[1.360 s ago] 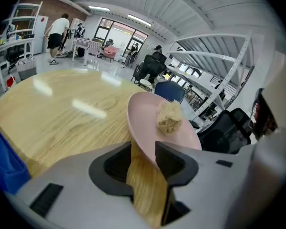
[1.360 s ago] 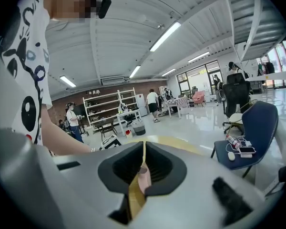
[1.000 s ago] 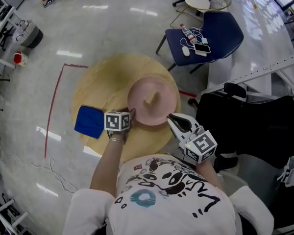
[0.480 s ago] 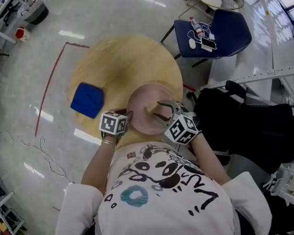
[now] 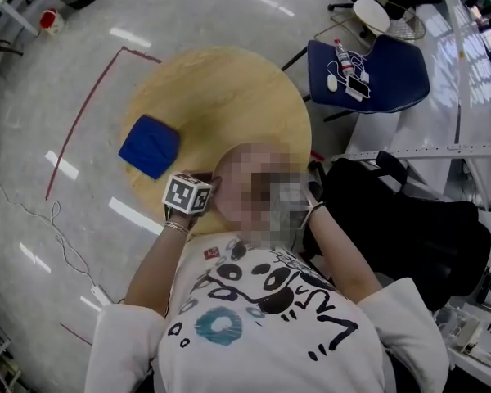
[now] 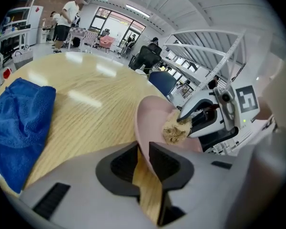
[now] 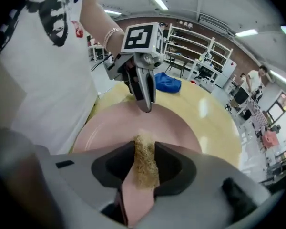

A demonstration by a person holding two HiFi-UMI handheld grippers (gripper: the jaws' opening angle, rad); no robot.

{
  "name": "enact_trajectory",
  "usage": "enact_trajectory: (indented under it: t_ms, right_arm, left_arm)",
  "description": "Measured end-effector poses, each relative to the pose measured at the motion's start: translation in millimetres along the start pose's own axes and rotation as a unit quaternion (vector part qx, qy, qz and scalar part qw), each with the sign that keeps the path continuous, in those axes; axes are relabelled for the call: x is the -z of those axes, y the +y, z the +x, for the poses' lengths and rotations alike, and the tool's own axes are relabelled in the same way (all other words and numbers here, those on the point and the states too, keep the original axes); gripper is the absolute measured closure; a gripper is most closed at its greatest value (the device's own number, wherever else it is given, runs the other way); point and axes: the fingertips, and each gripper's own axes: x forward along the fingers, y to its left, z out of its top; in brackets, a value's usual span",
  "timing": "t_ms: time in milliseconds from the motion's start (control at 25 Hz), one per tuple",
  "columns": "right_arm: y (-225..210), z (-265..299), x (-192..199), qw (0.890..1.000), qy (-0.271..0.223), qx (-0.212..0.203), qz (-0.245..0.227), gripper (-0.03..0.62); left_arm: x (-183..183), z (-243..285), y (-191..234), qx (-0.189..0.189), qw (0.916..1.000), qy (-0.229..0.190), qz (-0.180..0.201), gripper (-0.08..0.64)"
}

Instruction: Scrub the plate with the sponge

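A pink plate [image 7: 133, 125] lies on the round wooden table [image 5: 221, 88]. My left gripper [image 6: 143, 159] has the plate's rim [image 6: 142, 128] between its jaws, which are closing on it; the right gripper view shows the left gripper [image 7: 146, 105] pinching the far rim. A tan sponge [image 7: 145, 162] fills the gap of my right gripper [image 7: 144, 154], whose jaws are closing on it. In the left gripper view the right gripper [image 6: 183, 123] presses the sponge [image 6: 173, 130] on the plate's face. A mosaic patch hides plate and right gripper in the head view.
A folded blue cloth [image 5: 150, 146] lies on the table's left part. A blue chair [image 5: 368, 72] with a bottle and small things stands beyond the table. A black bag [image 5: 409, 219] sits on my right. People stand far off in the room.
My right gripper moved from beside the table's near edge onto the plate and took hold of the sponge. The left gripper stayed at the plate's rim.
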Motion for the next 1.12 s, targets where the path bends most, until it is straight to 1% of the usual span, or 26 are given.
enact_trajectory:
  t_ms: [80,200,280,400,480,640,880,1120]
  right_arm:
    - [-1.2,-0.8,-5.7,0.999,-0.016,-0.012,0.043,0.495]
    - [-1.4,-6.9,-20.2,0.995,-0.044,-0.026,0.084,0.517]
    - [0.1,-7.0,-30.9,0.994,-0.055,-0.032,0.094,0.522]
    - [7.4,6.8,-38.1,0.994,-0.037,-0.052,0.088,0.522]
    - [6.1,15.3,-39.8,0.993,-0.032,-0.058,0.094,0.525]
    - [-12.1,20.5,-44.4,0.990,-0.042,-0.044,0.124,0.528]
    - [-43.3,26.3,-47.9,0.987,-0.048,-0.006,0.156,0.529]
    - [-65.9,23.3,-38.2,0.980,-0.055,0.021,0.193,0.529]
  left_arm:
    - [1.4,-0.1,-0.1,-0.001,1.0000,-0.005,-0.005,0.479]
    - [1.3,-0.5,-0.9,-0.005,0.9999,-0.009,-0.008,0.480]
    - [2.1,-0.9,-0.8,-0.006,0.9999,-0.009,-0.010,0.480]
    - [3.2,-2.7,0.1,-0.007,0.9998,-0.010,-0.013,0.482]
    - [2.5,-3.1,0.8,-0.008,0.9998,-0.011,-0.014,0.485]
    - [2.2,-2.5,1.1,-0.009,0.9998,-0.010,-0.014,0.488]
    - [2.2,-3.2,2.2,-0.011,0.9996,-0.015,-0.020,0.491]
    - [2.7,-3.8,3.1,-0.015,0.9994,-0.019,-0.025,0.492]
